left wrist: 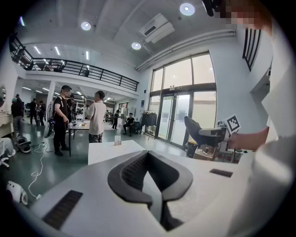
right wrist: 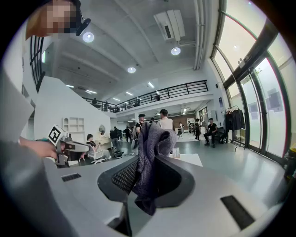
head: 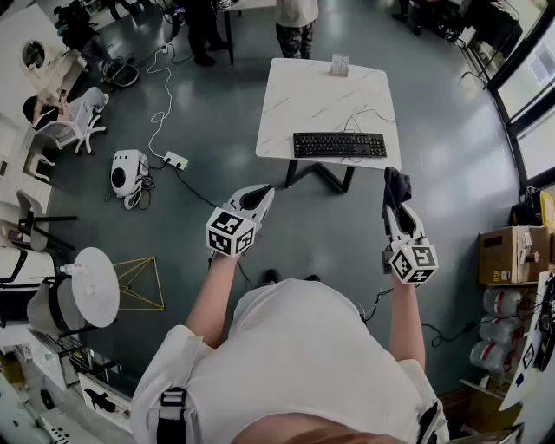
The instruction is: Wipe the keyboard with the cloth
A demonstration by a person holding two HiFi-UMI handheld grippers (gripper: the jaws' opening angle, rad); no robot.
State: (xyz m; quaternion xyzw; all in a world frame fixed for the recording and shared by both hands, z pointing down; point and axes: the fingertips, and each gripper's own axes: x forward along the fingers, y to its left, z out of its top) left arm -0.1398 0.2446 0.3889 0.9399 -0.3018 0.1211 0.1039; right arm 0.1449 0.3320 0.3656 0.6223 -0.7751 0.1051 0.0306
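Nearest me, the person wearing the rig holds both grippers out, almost level. The left gripper (head: 263, 196) has its jaws pressed together with nothing between them. The right gripper (head: 395, 211) is clamped on a dark grey cloth (head: 396, 185), which is bunched up and sticks out past the jaw tips. Both hang over bare floor (head: 434, 165), well short of the table.

Farther off stands a white marble-look table (head: 299, 95). The black keyboard (head: 339, 145) lies along its near edge, and its cable (head: 360, 117) loops behind it.

My worry is that the bunched cloth offers little flat face, so the jaw tips may strike the keys. The smooth tabletop may also let the keyboard slide, or the cable may snag.

The floor is glossy grey-blue. Beyond the table stand people (head: 297, 22), and tall windows (head: 533, 78) line the right side.
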